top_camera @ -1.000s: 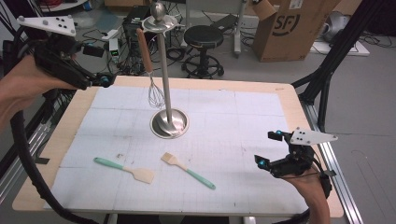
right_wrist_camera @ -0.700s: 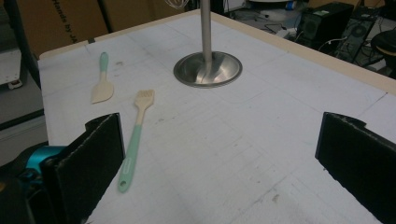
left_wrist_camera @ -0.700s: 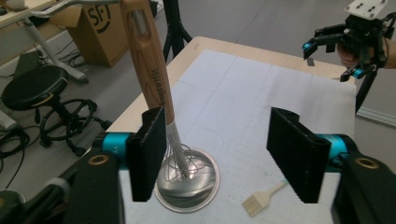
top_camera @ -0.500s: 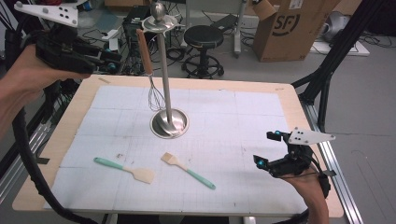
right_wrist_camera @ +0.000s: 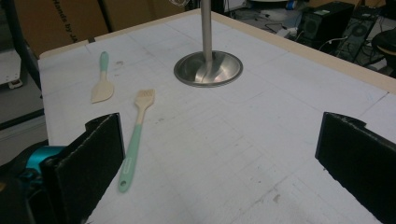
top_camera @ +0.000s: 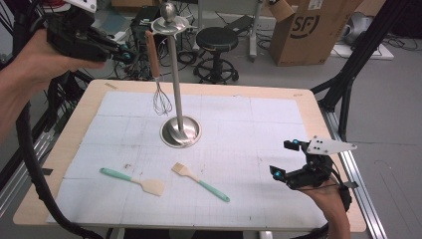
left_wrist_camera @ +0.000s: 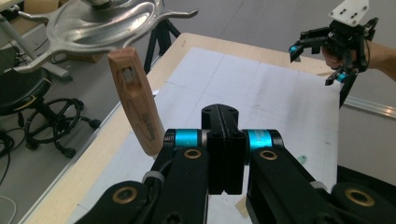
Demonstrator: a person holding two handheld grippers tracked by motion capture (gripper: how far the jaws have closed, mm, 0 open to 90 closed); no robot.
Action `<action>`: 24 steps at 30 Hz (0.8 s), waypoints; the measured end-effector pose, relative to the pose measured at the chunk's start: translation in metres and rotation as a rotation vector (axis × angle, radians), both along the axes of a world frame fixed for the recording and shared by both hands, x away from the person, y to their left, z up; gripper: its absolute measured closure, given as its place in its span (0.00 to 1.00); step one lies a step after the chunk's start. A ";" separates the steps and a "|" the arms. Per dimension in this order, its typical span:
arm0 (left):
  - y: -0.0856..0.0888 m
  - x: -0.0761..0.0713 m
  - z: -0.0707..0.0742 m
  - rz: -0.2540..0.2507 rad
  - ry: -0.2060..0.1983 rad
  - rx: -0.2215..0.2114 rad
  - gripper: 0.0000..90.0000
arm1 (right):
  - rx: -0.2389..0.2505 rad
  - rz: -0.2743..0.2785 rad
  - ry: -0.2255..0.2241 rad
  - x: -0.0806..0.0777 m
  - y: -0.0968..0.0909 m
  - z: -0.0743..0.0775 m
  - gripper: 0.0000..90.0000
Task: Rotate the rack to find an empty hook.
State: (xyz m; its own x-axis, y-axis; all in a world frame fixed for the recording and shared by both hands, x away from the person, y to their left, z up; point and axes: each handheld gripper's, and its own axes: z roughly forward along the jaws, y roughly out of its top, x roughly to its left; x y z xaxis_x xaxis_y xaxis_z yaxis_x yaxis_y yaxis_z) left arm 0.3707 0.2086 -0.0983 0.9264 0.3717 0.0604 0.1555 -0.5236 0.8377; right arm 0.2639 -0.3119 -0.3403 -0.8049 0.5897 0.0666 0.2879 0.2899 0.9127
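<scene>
Left hand-held gripper (top_camera: 122, 51) is up off the worktop (top_camera: 308, 107) beyond its far-left corner, level with the top of the stand. Its jaws have just been closing and now sit fully together, nothing between them. In the left gripper view the tips (left_wrist_camera: 224, 140) sit just beside the whisk's wooden handle (left_wrist_camera: 137, 112), not on it.

Whisk (top_camera: 158, 74) hangs from a hook arm of the metal utensil stand (top_camera: 175, 74), handle up, wire head down, clear of the mat. Stand base (top_camera: 180, 131) sits on the white grid mat (top_camera: 259, 149), a bit toward the far-left of centre.

Right hand-held gripper (top_camera: 284, 159) is over the worktop's near-right corner, jaws wide apart, empty; between them the right gripper view shows bare mat.

On the mat near the near edge: a spatula (top_camera: 133, 179) with mint handle on the left, a pastry brush (top_camera: 199, 181) with mint handle just right of it, well apart from both grippers. The two don't touch.
</scene>
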 end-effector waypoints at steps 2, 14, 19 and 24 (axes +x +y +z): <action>-0.003 0.003 0.002 0.001 -0.001 -0.004 1.00 | -0.001 0.005 0.005 0.000 0.001 0.000 0.00; -0.020 0.024 0.011 0.015 0.001 0.004 1.00 | 0.003 0.013 -0.008 0.001 0.003 0.001 0.00; -0.023 0.033 0.012 0.020 0.004 0.014 1.00 | 0.005 0.013 -0.011 0.001 0.003 0.002 0.00; -0.022 0.042 0.009 0.036 0.018 0.029 1.00 | 0.005 0.008 -0.009 0.001 0.001 0.002 0.00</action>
State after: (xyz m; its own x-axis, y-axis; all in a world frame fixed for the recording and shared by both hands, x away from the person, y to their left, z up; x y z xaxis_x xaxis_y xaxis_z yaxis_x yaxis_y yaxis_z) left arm 0.4127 0.1867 -0.0892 0.9137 0.4027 0.0553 0.1890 -0.5414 0.8193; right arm 0.2647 -0.3114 -0.3384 -0.8099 0.5832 0.0625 0.2776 0.2872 0.9168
